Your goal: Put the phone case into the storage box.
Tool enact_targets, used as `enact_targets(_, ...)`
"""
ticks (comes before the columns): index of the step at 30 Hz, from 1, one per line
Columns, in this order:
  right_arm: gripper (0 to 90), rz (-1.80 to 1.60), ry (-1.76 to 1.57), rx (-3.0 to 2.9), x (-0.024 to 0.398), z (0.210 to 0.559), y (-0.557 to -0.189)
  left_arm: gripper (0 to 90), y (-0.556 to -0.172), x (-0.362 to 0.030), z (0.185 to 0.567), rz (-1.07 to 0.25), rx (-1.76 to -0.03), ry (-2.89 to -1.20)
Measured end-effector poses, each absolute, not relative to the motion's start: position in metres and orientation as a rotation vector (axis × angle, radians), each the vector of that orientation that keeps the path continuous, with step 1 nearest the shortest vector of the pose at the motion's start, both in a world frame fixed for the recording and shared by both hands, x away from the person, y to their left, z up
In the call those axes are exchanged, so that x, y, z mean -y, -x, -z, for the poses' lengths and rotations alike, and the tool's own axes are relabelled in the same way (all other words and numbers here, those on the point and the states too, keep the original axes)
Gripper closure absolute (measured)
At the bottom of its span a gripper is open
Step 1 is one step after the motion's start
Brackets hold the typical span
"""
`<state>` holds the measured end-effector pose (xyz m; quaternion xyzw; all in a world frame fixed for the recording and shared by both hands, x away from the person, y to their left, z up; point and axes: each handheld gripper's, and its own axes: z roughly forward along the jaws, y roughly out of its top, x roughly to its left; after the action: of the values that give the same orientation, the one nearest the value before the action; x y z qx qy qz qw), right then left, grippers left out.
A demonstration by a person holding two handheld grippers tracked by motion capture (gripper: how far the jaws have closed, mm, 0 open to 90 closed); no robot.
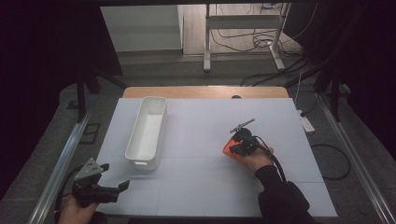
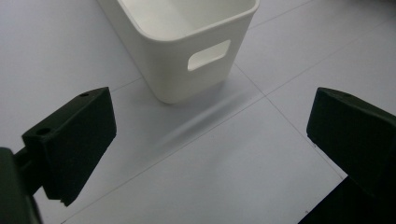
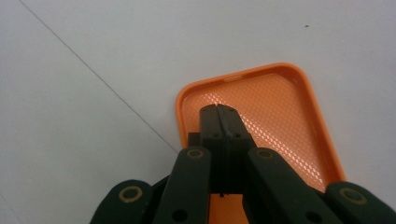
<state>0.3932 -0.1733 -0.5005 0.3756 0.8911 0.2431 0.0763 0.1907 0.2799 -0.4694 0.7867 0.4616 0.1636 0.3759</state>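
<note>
A small orange tray (image 1: 227, 150) with a textured bottom lies flat on the white table, right of centre. My right gripper (image 1: 236, 148) points down at it, held by a hand in a dark sleeve. In the right gripper view its jaws (image 3: 219, 112) are pressed together with nothing visible between them, their tips over the near part of the orange tray (image 3: 280, 102). The tray's near edge is hidden behind the gripper. My left gripper (image 1: 116, 187) rests at the table's front left corner, open and empty (image 2: 215, 135), facing the end of a white bin (image 2: 187, 70).
The long white bin (image 1: 135, 140) stands left of centre, running front to back, with nothing visible inside. A wooden table edge (image 1: 205, 92) shows at the back. Metal rails run along both sides, and a power strip (image 1: 307, 123) with cables lies on the floor at the right.
</note>
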Motion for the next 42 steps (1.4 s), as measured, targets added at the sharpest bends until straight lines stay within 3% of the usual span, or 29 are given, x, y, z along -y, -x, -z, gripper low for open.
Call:
enact_targets(22,89.0,-0.688,-1.037,-2.773,0.160,0.503,-0.366,2.2,-0.192,-0.279,0.469,-0.420,-1.183,-2.018)
enact_targets(42,89.0,-0.640,-0.991,-2.873,0.174,0.499,-0.339,2.2,-0.193,-0.278,0.469,-0.420,-1.178,-2.023)
